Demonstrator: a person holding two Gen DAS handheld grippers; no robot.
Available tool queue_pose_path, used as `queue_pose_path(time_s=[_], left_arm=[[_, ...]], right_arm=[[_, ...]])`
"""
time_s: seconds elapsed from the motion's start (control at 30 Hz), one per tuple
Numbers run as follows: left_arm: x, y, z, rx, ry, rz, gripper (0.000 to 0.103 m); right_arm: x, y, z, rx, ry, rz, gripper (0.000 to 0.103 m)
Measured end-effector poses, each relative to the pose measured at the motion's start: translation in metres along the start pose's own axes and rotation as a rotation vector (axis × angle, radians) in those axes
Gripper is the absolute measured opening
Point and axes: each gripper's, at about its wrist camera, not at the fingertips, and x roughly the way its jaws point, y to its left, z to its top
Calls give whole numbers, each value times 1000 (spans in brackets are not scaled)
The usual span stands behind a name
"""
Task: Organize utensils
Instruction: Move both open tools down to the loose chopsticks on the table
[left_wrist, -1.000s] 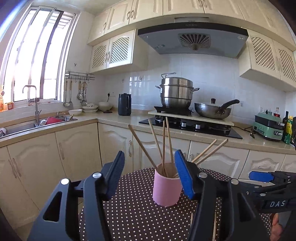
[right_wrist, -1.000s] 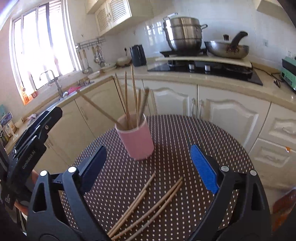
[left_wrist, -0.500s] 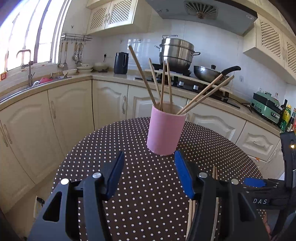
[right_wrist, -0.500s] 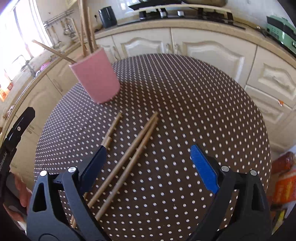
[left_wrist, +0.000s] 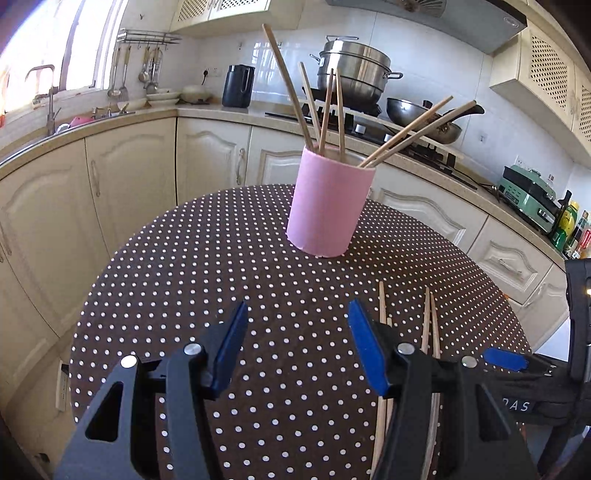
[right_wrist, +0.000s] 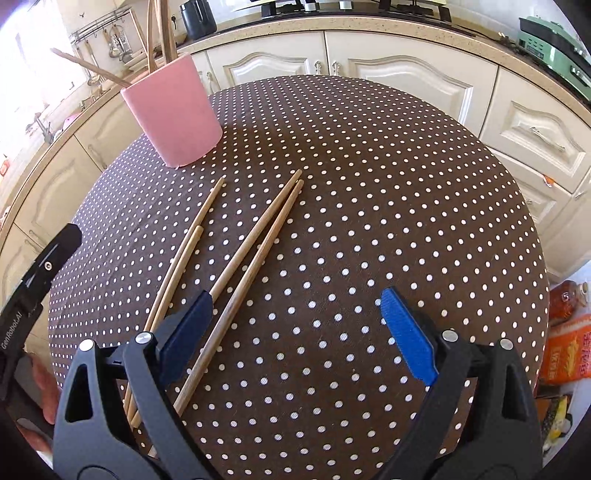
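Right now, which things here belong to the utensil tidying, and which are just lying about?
Part of the job:
- four loose wooden chopsticks on the table
- pink cylindrical holder with chopsticks standing in it
- open right gripper

Just about:
- black kettle
- steel stacked pot
- green appliance

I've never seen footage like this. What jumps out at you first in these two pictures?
A pink cylindrical cup bristling with wooden chopsticks stands near the far side of a round table in a brown, white-dotted cloth. Four more loose wooden chopsticks lie on the cloth nearer the cameras, and black grippers with blue pads, left and right, hang open above it.
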Motion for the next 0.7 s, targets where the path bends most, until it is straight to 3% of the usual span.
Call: queue_pose_path(time_s=[0.23,0.4,0.53,0.7], left_arm=[[4,6,-2,-36,29,-64,57],[9,5,-3,-40,54,-78,57],[13,0,-3,-25,77,-76,57],[24,-12,-4,21,135,-79,57]], right_arm=[[4,13,2,-8,-7,-34,92],[12,39,0,-97,0,-138,93],[15,47,-1,-129,-15,-102,91],[10,52,-7,-209,-63,-39,57]])
